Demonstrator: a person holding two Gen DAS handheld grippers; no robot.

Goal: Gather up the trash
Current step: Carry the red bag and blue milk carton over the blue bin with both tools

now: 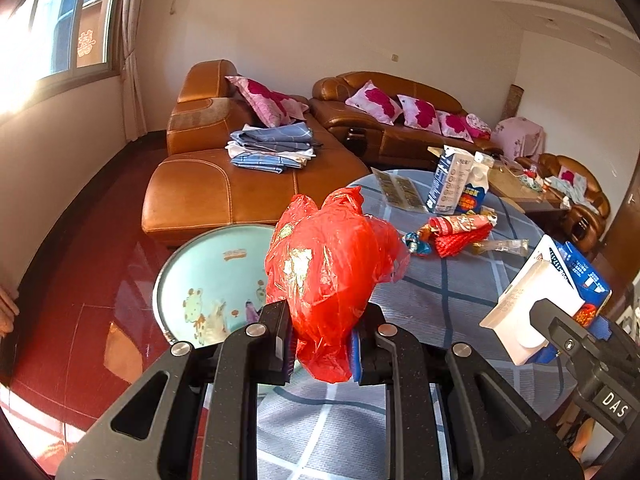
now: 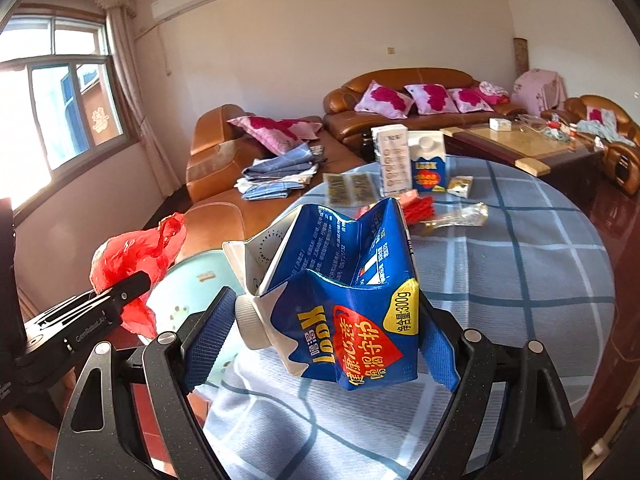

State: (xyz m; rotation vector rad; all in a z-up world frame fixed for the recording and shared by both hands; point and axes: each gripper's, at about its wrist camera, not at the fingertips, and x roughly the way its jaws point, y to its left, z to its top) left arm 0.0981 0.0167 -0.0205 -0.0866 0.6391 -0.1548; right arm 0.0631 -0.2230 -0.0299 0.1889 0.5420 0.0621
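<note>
Left wrist: left gripper (image 1: 322, 346) pinches limp, light red bag (image 1: 332, 268); right gripper (image 2: 320, 344) squeezes crushed, light carton (image 2: 344, 300) mid-body, slippery.

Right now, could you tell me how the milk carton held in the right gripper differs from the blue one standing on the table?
The held carton is crumpled and dented; the standing carton keeps its shape. The held carton is upside down, clamped in the right gripper above the table; the standing carton is upright, resting on the checked cloth beside a taller white carton. Both share the blue pack, red heart and white cap.
</note>
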